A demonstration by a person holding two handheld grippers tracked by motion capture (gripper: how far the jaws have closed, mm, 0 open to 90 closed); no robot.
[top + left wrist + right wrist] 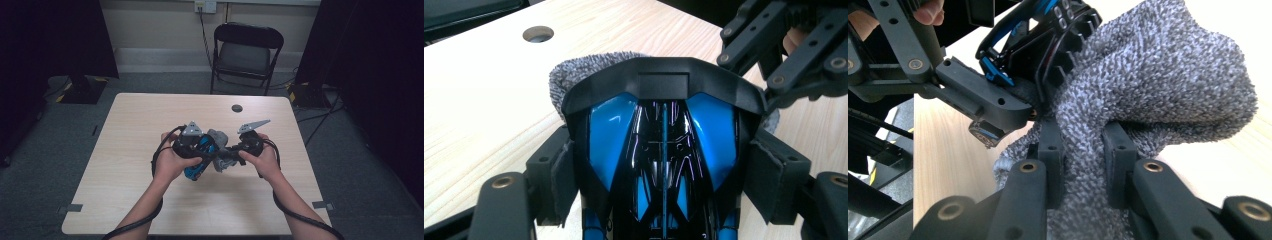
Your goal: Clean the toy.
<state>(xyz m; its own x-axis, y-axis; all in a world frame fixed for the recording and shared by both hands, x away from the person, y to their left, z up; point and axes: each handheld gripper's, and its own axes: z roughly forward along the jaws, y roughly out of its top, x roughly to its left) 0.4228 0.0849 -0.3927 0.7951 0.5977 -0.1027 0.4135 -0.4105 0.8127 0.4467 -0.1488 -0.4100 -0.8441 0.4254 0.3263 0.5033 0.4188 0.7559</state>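
Note:
Above the middle of the wooden table (150,115) I hold both grippers close together. My left gripper (199,150) is shut on a glossy blue and black plastic object (664,140), its pads (769,175) pressed against both sides. A grey fuzzy cloth (1158,75) hangs against the far end of that object (1048,30). My right gripper (1083,160) is shut on the cloth and pinches a fold of it between its pads (1050,150). In the high view the cloth (218,137) bunches between the two grippers, with the right gripper (236,152) beside it.
A round cable hole (237,108) sits in the table near its far edge. A black folding chair (247,50) stands beyond the table. Dark curtains hang left and right. Cables trail from both grippers along the forearms.

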